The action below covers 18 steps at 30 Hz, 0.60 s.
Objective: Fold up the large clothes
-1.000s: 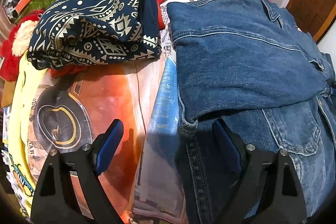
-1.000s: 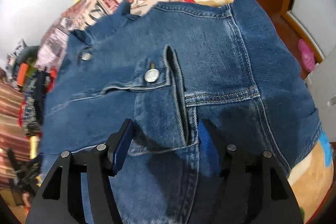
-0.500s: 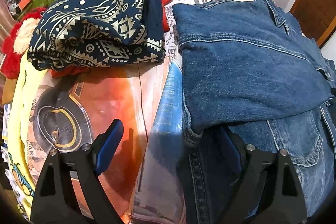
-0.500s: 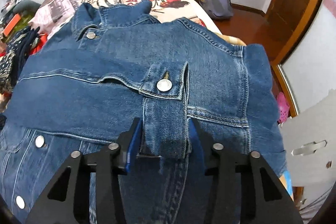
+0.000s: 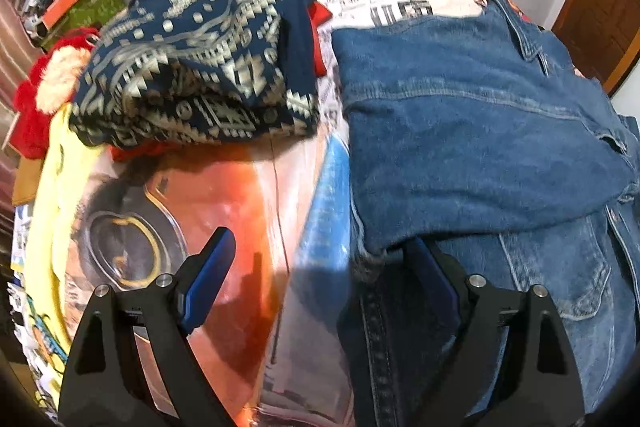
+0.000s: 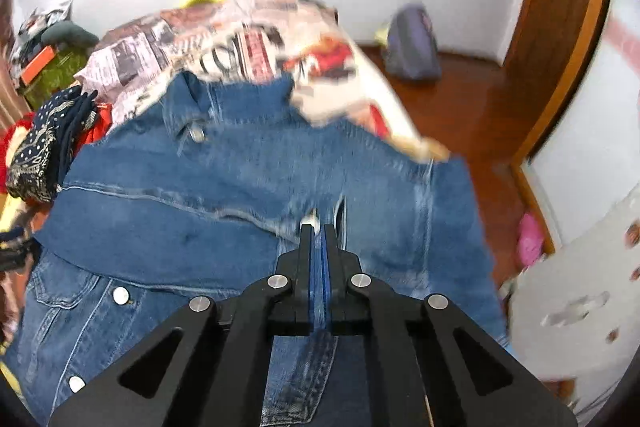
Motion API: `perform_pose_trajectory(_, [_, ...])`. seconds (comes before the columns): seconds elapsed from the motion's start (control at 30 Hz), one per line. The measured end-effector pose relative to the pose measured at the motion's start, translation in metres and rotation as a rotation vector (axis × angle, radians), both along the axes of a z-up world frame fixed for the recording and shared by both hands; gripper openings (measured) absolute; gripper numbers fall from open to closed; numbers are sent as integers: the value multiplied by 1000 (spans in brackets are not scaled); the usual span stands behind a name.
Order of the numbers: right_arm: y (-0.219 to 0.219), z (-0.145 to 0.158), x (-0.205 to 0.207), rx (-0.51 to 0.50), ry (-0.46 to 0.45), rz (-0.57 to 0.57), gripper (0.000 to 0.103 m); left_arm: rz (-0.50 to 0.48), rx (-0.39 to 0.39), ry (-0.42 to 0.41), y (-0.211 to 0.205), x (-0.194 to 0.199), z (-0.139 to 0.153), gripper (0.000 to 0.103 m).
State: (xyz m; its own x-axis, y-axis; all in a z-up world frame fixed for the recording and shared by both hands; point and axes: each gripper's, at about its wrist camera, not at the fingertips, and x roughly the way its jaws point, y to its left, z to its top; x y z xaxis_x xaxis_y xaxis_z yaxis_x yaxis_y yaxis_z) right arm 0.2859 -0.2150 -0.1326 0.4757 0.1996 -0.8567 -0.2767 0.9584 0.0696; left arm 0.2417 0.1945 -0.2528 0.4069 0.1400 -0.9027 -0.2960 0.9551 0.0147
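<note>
Folded pile [image 5: 192, 67]: a navy patterned garment is lying folded at the left of the bed [image 5: 224, 195], over something red, apart from the jacket.
Left tongs [image 5: 316, 267]: they are standing wide and holding nothing; one finger is hanging over the printed bedspread, the other is sitting at the folded-over sleeve's cuff edge.
Denim jacket [image 5: 472, 131]: it is lying spread on the right half of the bed, front up, one sleeve folded across the chest.
Right tongs [image 6: 318, 231]: their jaws have just been closing and are now pinching a buttoned cuff or tab of the jacket, beside a metal button [image 6: 310, 221].
Risk, grip: the pinch is taking only a narrow strip of stiff denim, so the cloth may be slipping out as it is being lifted.
Risk, fold: pulling from the right alone may be dragging the folded sleeve open, since the left tongs are not pinning anything.
Risk, edge: the jacket is lying near the bed's right side and could be sliding toward the floor [image 6: 460, 115].
Containers: none are showing in either view; nothing is being held inside anything.
</note>
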Motion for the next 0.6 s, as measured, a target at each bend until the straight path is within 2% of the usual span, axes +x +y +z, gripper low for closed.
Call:
perform_pose_trajectory(0.03, [7, -7, 7, 12, 42, -12, 18, -1, -4, 8, -1, 0, -3, 87])
perform_pose_trajectory(0.07, [8, -15, 12, 25, 85, -21, 33, -4, -4, 19, -2, -1, -6, 87])
perform_pose_trajectory(0.13, [8, -24, 17, 53, 131, -36, 44, -6, 1, 23, -2, -2, -7, 87])
perform_pose_trajectory(0.2, [13, -33, 23, 83, 163, -30, 45, -6, -2, 21, -2, -4, -7, 88])
perform_pose_trajectory(0.27, [20, -42, 27, 53, 172, -18, 46, -6, -3, 24, -2, -4, -7, 87])
perform_pose_trajectory(0.4, [33, -47, 18, -41, 81, 6, 45, 3, 5, 27, -2, -3, -8, 87])
perform_pose_trajectory(0.47, [42, -46, 14, -103, 36, 45, 31, 10, 7, 25, -2, -1, -7, 87])
perform_pose_trajectory(0.53, [44, -37, 10, -113, 7, 83, 20, 16, 11, 17, -2, 1, -3, 87])
perform_pose_trajectory(0.6, [49, -21, 4, -138, -60, 114, 18, 23, 21, 3, -2, 4, 1, 87])
